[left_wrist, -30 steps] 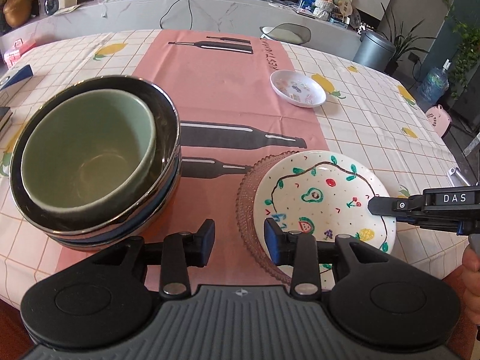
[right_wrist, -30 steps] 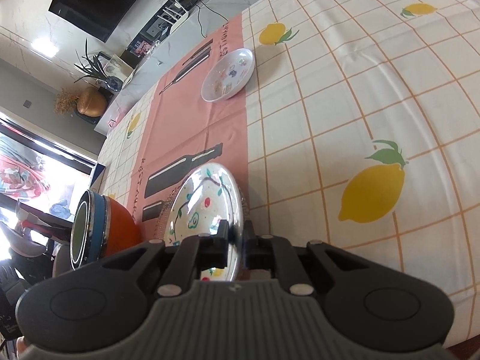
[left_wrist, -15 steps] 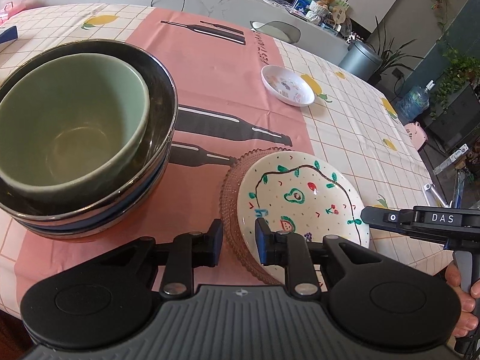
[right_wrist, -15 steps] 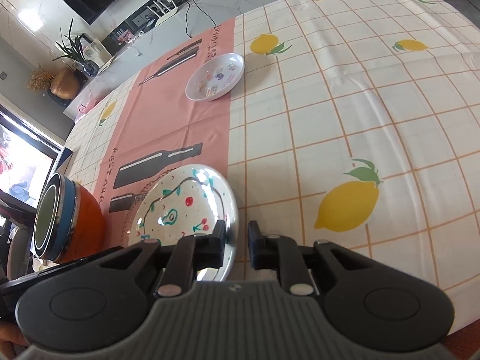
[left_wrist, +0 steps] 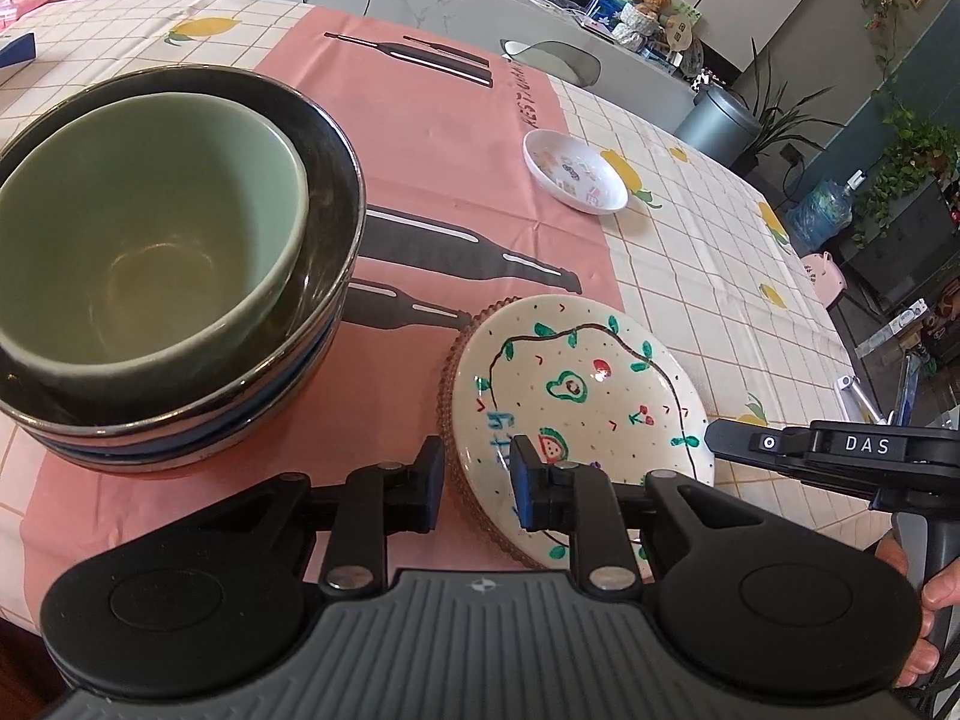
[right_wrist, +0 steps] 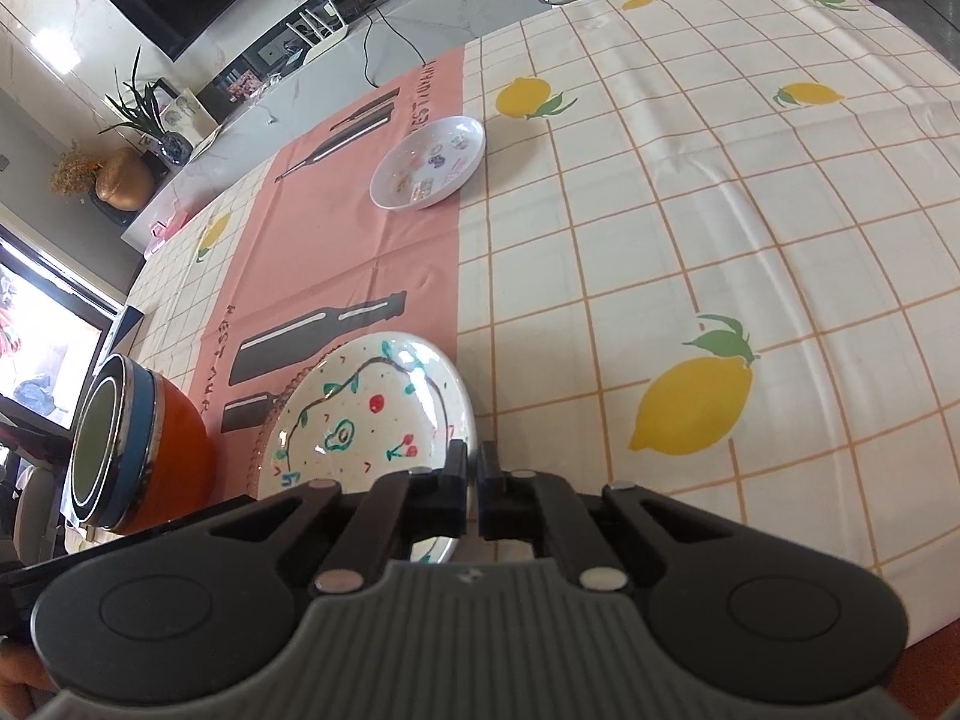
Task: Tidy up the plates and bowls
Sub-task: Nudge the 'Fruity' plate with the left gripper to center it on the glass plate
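A white painted plate (left_wrist: 576,384) lies flat on a pink glass plate (left_wrist: 456,360) near the table's front edge. My left gripper (left_wrist: 476,480) straddles their near-left rim, one pad outside and one over the painted plate, shut on the two stacked plates. My right gripper (left_wrist: 714,439) is shut, its tips touching the painted plate's right rim with nothing seen between them. In the right wrist view the shut right gripper (right_wrist: 474,480) sits at the edge of the painted plate (right_wrist: 366,414). To the left, a green bowl (left_wrist: 150,252) nests in a dark bowl (left_wrist: 336,180) on a bowl stack (right_wrist: 138,444).
A small white dish (left_wrist: 576,180) with printed pictures sits farther back on the pink runner; it also shows as the small dish (right_wrist: 429,165). A hand (left_wrist: 924,600) holds the right gripper's handle. The lemon-print tablecloth (right_wrist: 720,210) stretches to the right. A chair back (left_wrist: 552,57) stands beyond the far edge.
The painted plate, held tilted by the right gripper, now lies flat on the pink plate. The right jaws opened, then shut. The left jaws narrowed around the plates' near rim.
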`<action>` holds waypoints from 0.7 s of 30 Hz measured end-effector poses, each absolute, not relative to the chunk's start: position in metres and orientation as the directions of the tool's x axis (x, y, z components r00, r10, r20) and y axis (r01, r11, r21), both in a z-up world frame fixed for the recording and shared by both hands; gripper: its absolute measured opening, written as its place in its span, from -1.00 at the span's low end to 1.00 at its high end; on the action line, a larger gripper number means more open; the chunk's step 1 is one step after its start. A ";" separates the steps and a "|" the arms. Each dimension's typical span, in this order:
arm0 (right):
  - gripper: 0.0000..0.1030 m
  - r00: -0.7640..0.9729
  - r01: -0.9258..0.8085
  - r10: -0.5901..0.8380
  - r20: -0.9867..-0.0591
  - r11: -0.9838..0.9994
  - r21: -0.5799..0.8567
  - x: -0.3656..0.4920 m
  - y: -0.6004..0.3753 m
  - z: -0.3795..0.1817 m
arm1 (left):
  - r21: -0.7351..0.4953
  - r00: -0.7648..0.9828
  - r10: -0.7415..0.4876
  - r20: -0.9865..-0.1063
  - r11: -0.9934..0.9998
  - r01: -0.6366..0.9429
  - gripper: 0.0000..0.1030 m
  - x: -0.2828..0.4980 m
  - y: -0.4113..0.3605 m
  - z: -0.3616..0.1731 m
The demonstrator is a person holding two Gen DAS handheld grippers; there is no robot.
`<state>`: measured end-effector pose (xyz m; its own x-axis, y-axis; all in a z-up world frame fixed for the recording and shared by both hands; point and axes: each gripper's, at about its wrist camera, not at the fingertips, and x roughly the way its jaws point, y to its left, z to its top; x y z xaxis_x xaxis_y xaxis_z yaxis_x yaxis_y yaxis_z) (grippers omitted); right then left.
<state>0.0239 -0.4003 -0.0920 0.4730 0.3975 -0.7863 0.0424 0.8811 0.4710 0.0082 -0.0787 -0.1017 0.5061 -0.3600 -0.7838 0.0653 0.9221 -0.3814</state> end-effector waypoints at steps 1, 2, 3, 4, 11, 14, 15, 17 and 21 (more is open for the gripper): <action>-1.00 0.469 0.044 0.403 -0.786 0.878 0.476 0.025 -0.399 -0.094 | -0.381 0.506 -0.360 -0.784 0.922 0.066 -0.50 0.008 -0.079 -0.102; -1.00 0.467 0.045 0.406 -0.786 0.877 0.479 0.026 -0.398 -0.095 | -0.380 0.506 -0.359 -0.784 0.923 0.064 -0.50 0.008 -0.079 -0.102; -1.00 0.464 0.044 0.408 -0.786 0.876 0.480 0.027 -0.396 -0.096 | -0.381 0.507 -0.360 -0.783 0.922 0.065 -0.50 0.008 -0.078 -0.102; -0.99 0.468 0.043 0.404 -0.786 0.878 0.477 0.028 -0.395 -0.097 | -0.385 0.506 -0.363 -0.782 0.921 0.065 -0.51 0.008 -0.078 -0.102; -1.00 0.475 0.047 0.407 -0.780 0.873 0.485 0.029 -0.397 -0.098 | -0.378 0.512 -0.356 -0.782 0.924 0.065 -0.60 0.007 -0.078 -0.103; -1.00 0.482 0.038 0.397 -0.781 0.882 0.471 0.028 -0.395 -0.097 | -0.375 0.513 -0.355 -0.781 0.924 0.069 -0.60 0.006 -0.079 -0.102; -0.99 0.484 0.035 0.392 -0.783 0.885 0.465 0.029 -0.394 -0.096 | -0.375 0.514 -0.355 -0.781 0.925 0.070 -0.60 0.006 -0.079 -0.102; -1.00 0.483 0.033 0.386 -0.786 0.889 0.457 0.030 -0.393 -0.096 | -0.374 0.514 -0.355 -0.781 0.925 0.070 -0.60 0.006 -0.079 -0.102; -0.99 0.478 0.030 0.379 -0.793 0.895 0.445 0.031 -0.392 -0.095 | -0.366 0.514 -0.350 -0.783 0.928 0.073 -0.61 0.006 -0.080 -0.102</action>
